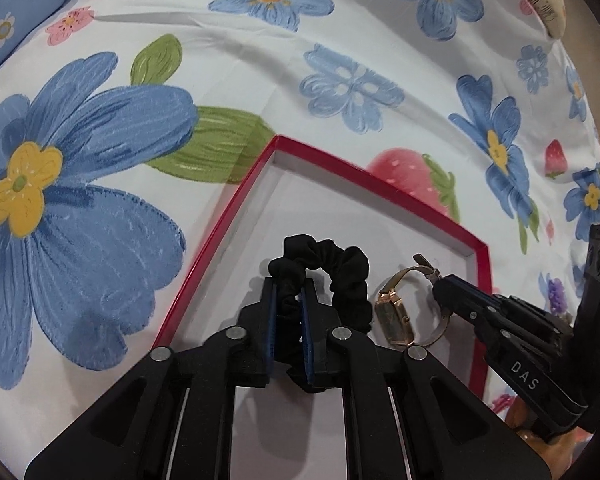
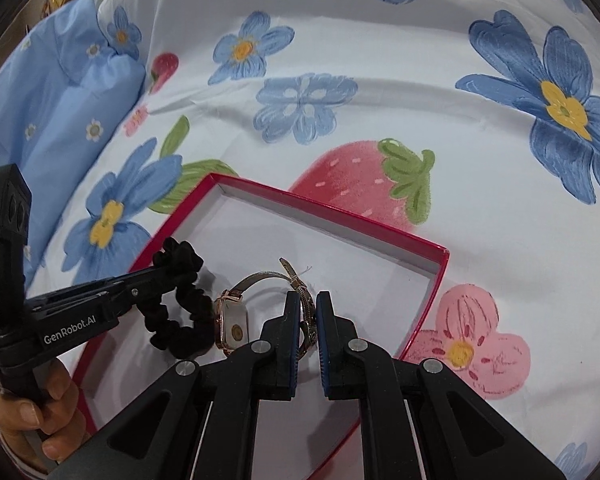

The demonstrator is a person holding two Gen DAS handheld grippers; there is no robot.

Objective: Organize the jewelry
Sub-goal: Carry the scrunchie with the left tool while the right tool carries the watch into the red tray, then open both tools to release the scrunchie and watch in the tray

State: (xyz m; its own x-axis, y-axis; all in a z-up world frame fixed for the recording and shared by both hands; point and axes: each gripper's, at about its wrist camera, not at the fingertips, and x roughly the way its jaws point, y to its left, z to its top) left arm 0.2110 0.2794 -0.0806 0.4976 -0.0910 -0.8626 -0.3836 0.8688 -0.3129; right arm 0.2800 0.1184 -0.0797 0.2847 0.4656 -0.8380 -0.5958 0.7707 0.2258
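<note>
A shallow red box (image 1: pixel 236 204) with a white inside lies on a flowered sheet; it also shows in the right wrist view (image 2: pixel 428 296). My left gripper (image 1: pixel 289 284) is shut on a black scrunchie (image 1: pixel 340 268), held inside the box; the scrunchie also shows in the right wrist view (image 2: pixel 180 332). My right gripper (image 2: pixel 308 300) is shut on the strap of a rose-gold watch (image 2: pixel 230 322), inside the box beside the scrunchie. The watch (image 1: pixel 394 318) and the right gripper (image 1: pixel 440 284) show in the left wrist view, the left gripper (image 2: pixel 162 266) in the right one.
The flowered bed sheet (image 1: pixel 340 80) surrounds the box. A blue pillow (image 2: pixel 60 92) lies at the far left. A cream patterned object (image 1: pixel 540 0) sits at the far right corner. A hand (image 2: pixel 40 412) holds the left gripper's handle.
</note>
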